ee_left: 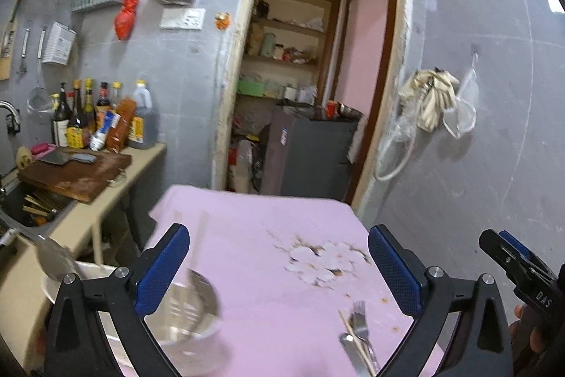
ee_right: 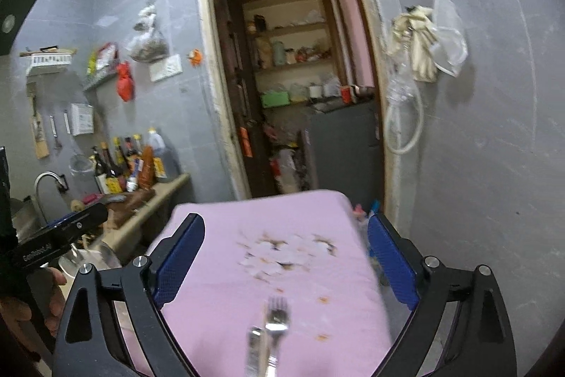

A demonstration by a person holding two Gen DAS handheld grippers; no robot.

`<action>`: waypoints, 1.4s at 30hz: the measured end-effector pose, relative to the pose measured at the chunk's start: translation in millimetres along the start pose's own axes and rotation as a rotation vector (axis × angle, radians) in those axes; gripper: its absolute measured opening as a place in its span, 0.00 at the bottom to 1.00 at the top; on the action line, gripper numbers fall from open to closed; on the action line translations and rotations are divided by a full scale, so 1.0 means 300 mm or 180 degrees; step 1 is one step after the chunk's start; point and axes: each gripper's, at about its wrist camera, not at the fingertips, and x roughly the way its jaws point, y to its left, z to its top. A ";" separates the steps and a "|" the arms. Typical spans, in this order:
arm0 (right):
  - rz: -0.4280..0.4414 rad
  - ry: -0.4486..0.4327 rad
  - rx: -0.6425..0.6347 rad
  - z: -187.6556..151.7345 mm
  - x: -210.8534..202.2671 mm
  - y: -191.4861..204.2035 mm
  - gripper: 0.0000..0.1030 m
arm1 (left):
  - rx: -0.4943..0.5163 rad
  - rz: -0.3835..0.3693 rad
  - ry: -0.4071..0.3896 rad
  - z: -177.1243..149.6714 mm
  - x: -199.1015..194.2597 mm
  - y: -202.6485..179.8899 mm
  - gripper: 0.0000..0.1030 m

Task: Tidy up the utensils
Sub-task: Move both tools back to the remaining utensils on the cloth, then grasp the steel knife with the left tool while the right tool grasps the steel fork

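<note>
A metal fork [ee_left: 360, 324] lies on the pink tablecloth [ee_left: 265, 235] with a flat metal utensil [ee_left: 349, 352] and a wooden chopstick [ee_left: 353, 334] beside it, near the front edge. The fork also shows in the right wrist view [ee_right: 277, 324], with the flat utensil [ee_right: 253, 348] left of it. A clear glass holder [ee_left: 187, 313] stands at the front left of the table with a chopstick upright in it. My left gripper [ee_left: 279, 267] is open and empty above the table. My right gripper [ee_right: 286, 257] is open and empty above the fork.
A counter [ee_left: 116, 182] on the left carries a cutting board [ee_left: 77, 175] with a cleaver, sauce bottles [ee_left: 102, 119] and a sink [ee_left: 31, 207] holding chopsticks. A doorway [ee_left: 317, 76] to a pantry lies beyond the table. The grey wall [ee_left: 494, 129] stands close on the right.
</note>
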 end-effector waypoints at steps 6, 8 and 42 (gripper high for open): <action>-0.0033 0.0200 0.0126 -0.074 0.050 -0.141 0.88 | 0.0082 -0.0061 0.0255 -0.093 0.081 -0.107 0.99; -0.0007 0.0278 0.0162 -0.109 0.078 -0.178 0.88 | 0.0098 -0.0057 0.0362 -0.136 0.113 -0.130 0.99; 0.1172 0.1615 -0.0104 -0.443 0.564 -0.153 0.28 | -0.0133 -0.0987 0.2126 -0.474 0.473 -0.169 0.22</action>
